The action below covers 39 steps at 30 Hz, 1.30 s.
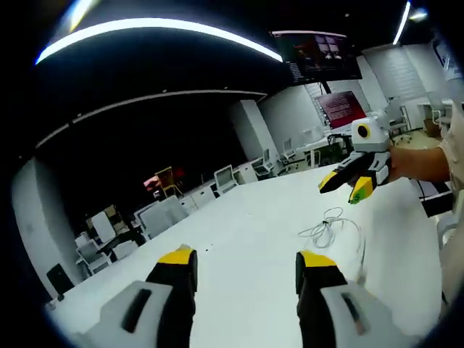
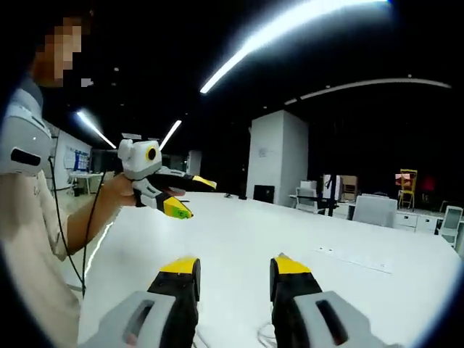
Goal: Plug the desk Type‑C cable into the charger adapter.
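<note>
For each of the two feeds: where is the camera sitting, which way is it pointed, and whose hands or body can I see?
Left gripper view: rides the left gripper, looks across the white table at the cable; the right gripper and forearm enter from the right.
Right gripper view: rides the right gripper, faces over the table; the left gripper, arm and torso at left.
Shared: table, both grippers open.

The left gripper (image 1: 246, 264) hovers above the white table (image 1: 246, 217) with its jaws apart. The right gripper (image 1: 346, 183), in the person's hand (image 1: 406, 163), hangs above the same table, jaws apart too.
</note>
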Tool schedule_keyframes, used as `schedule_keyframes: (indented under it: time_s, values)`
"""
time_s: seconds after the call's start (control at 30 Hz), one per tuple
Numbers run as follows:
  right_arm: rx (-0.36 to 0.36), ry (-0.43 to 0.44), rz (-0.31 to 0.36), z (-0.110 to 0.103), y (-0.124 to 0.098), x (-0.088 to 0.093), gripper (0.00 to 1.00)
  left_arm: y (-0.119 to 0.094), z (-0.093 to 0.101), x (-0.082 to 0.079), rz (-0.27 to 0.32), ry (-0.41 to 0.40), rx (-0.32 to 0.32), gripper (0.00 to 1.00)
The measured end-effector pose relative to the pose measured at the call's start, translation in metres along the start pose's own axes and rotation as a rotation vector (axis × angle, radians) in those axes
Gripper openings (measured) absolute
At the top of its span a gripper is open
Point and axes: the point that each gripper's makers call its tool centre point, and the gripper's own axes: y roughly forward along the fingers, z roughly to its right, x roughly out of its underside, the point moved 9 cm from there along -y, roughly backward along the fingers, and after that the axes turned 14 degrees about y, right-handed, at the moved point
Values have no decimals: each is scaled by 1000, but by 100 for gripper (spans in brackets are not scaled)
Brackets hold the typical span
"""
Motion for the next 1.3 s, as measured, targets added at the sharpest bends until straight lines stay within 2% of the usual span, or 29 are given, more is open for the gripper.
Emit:
schedule_keyframes:
  time_s: [0.07,0.13,0.27,0.4,0.73,0.83,1.03,1.3]
  values:
    - [31,-2,-7,6,-4,3,42,-6,-4,0,-6,42,-67,55]
    - [58,-2,1,11,-11,4,45,-12,-5,-1,-6,63,-106,57]
    - [149,-21,64,17,-31,-4,47,-29,-6,-1,28,38,-166,60]
    - [202,-22,113,17,-53,-14,48,-44,-8,4,27,14,-222,61]
    - [277,-32,148,8,-81,-20,50,-62,-5,18,33,-33,-279,64]
    - [309,-46,144,7,-88,-17,51,-69,-2,24,32,-63,-285,64]
    - [335,-21,171,6,-101,-12,53,-84,5,32,33,-113,-308,65]
    - [342,3,168,1,-113,0,53,-107,24,43,7,-152,-315,65]
